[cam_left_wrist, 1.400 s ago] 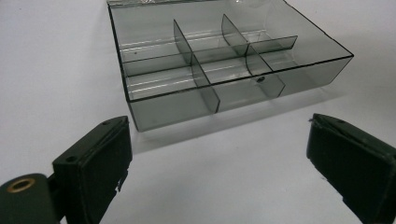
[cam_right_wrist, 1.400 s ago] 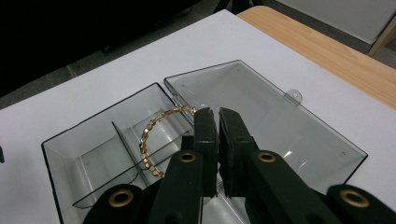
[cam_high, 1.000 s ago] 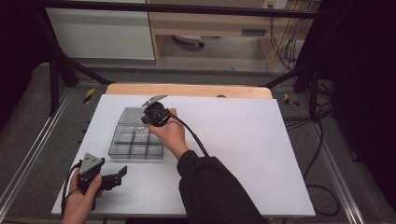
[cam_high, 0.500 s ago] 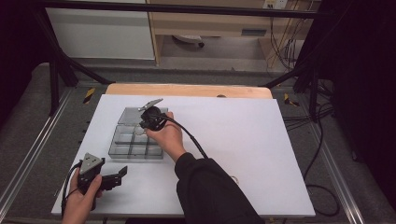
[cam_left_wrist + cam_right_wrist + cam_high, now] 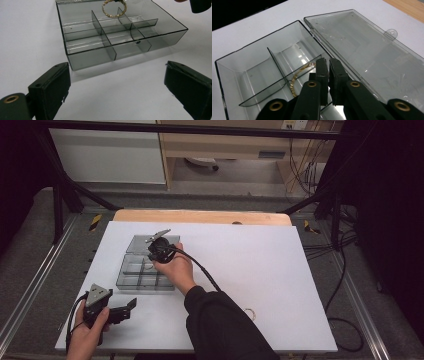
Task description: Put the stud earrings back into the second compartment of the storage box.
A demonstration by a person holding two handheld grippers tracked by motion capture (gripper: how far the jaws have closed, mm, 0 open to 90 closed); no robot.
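A smoky clear compartment box [image 5: 134, 281] lies on the white board, its lid [image 5: 140, 243] folded open flat behind it. My right gripper [image 5: 155, 254] hovers over the box's far compartments, shut on a gold bracelet [image 5: 297, 76]. In the right gripper view the jaws [image 5: 329, 61] pinch the chain, which droops across a divider. In the left gripper view the bracelet [image 5: 113, 16] dangles above the box [image 5: 125, 50]. My left gripper [image 5: 129, 310] rests open near the board's front left corner, short of the box, its jaws [image 5: 117, 82] wide apart with nothing between them.
A small ring [image 5: 250, 313] lies on the white board [image 5: 280, 270] to the right of the person's sleeve. A wooden strip [image 5: 200, 216] runs along the board's far edge. Metal rails and cables flank the table.
The right hand has drifted slightly left and nearer over the box with the bracelet. The left gripper has not moved.
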